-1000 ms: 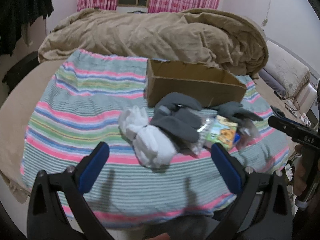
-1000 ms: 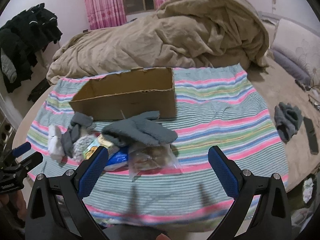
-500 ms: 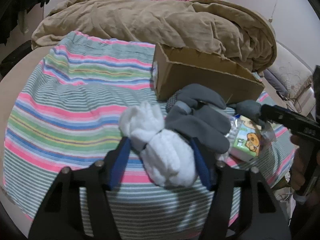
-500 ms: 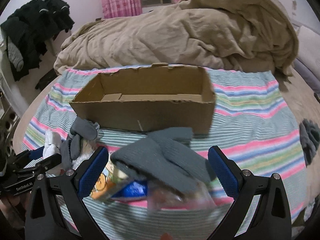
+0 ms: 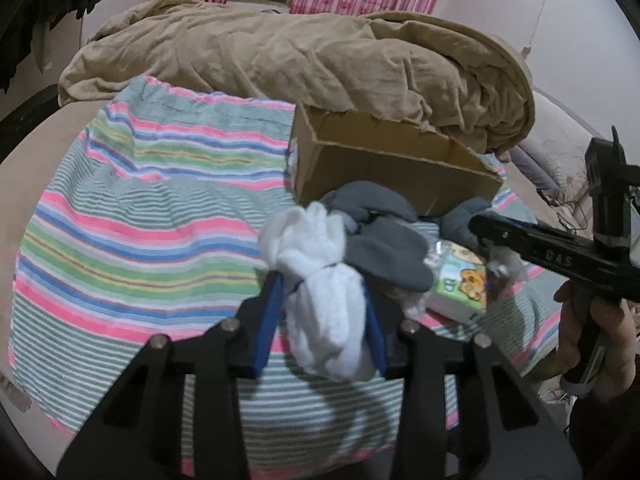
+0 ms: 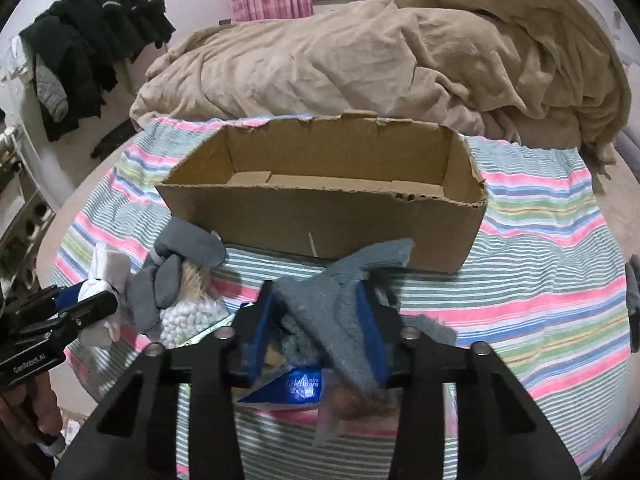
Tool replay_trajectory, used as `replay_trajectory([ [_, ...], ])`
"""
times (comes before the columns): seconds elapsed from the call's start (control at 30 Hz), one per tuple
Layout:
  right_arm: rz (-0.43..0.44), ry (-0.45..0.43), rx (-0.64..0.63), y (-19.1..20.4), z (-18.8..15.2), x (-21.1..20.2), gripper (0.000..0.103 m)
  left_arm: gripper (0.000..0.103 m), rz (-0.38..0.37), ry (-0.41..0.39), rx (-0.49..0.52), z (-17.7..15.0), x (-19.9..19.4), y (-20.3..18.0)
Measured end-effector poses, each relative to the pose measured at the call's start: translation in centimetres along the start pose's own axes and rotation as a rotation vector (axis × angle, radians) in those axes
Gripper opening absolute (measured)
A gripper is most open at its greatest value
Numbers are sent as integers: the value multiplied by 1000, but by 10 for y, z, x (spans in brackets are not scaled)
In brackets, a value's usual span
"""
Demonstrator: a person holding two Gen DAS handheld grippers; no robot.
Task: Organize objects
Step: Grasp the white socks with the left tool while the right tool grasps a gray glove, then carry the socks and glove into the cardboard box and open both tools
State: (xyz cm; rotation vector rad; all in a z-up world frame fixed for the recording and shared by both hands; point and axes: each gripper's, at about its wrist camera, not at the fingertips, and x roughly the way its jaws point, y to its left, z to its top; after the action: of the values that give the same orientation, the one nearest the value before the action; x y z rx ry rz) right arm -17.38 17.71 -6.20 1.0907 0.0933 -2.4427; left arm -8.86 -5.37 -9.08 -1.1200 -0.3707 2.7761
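Note:
My left gripper [image 5: 324, 300] is shut on a rolled white sock bundle [image 5: 320, 280] on the striped blanket [image 5: 140, 216]. My right gripper [image 6: 318, 312] is shut on a grey-blue sock [image 6: 340, 280]. An open cardboard box [image 6: 320, 196] stands just behind both and is empty inside; it also shows in the left wrist view [image 5: 384, 172]. A dark grey sock bundle [image 5: 384, 240] lies beside the white one. A green snack packet [image 5: 460, 284] and a blue packet [image 6: 292, 388] lie in the pile. The right gripper shows at the right of the left wrist view [image 5: 480, 226].
A crumpled tan duvet [image 6: 400, 56] fills the bed behind the box. Dark clothes [image 6: 92, 44] hang at the left. A bag of white beads [image 6: 192, 316] lies in the pile. Another grey sock [image 6: 632, 292] lies at the blanket's right edge.
Both grippers moved forward into the pile and closed: the left on the white sock bundle, the right on the grey-blue sock. The box is nearer in both views.

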Motion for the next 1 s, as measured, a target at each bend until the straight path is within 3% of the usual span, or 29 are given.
replay_trajectory([
  [0.1,14,-14,7,-4,3,-9,19,40,-4,-10,5,4,-8,-6],
  [0.13,19,-17,8,-4,5,-11,8,40,-3,-14,8,5,-11,-8],
  [0.57,80,-62,27,-17,27,-52,8,40,-15,-65,53,48,-40,-37],
  [1.0,112,-141,16,-32,94,-84,8,40,-29,-88,111,109,-24,-68],
])
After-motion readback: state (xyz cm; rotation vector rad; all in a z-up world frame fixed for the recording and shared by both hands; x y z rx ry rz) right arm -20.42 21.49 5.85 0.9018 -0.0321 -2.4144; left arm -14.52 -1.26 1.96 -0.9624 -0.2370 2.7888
